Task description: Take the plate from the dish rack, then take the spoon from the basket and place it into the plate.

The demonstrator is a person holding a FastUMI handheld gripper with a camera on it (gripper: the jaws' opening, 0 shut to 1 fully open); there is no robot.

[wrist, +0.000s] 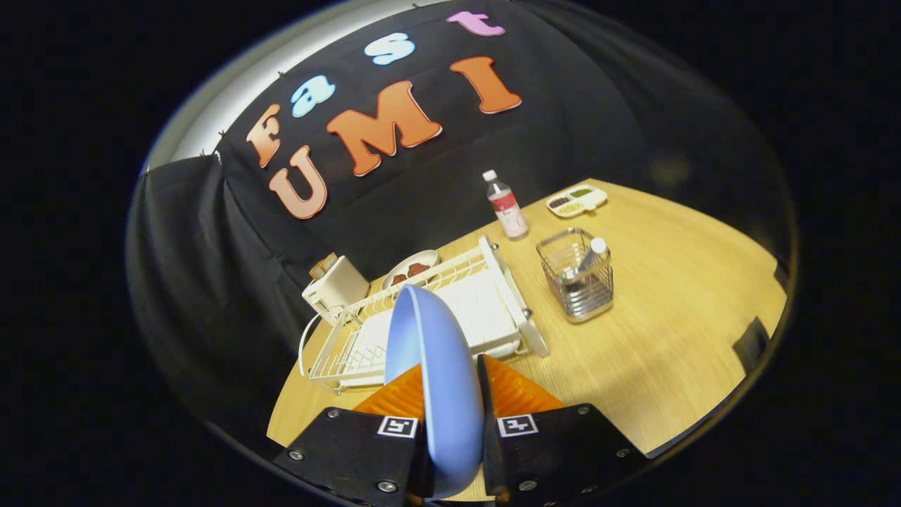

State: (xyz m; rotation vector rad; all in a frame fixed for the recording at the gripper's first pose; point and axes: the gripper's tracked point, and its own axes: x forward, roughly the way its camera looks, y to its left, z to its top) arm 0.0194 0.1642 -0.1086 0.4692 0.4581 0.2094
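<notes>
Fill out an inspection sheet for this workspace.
Surface: wooden table.
Job's things: blue plate held on edge between the fingers, in front of the white rack; spoon standing in the wire basket, beyond the rack.
Clutter: toaster, dish of food, bottle, divided tray.
Gripper: shut on the plate.
Cables: nothing seen.
Surroundings: black cloth wall.

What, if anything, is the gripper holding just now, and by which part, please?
The gripper holds the plate on edge, its fingers pinching the rim from both sides.
</notes>
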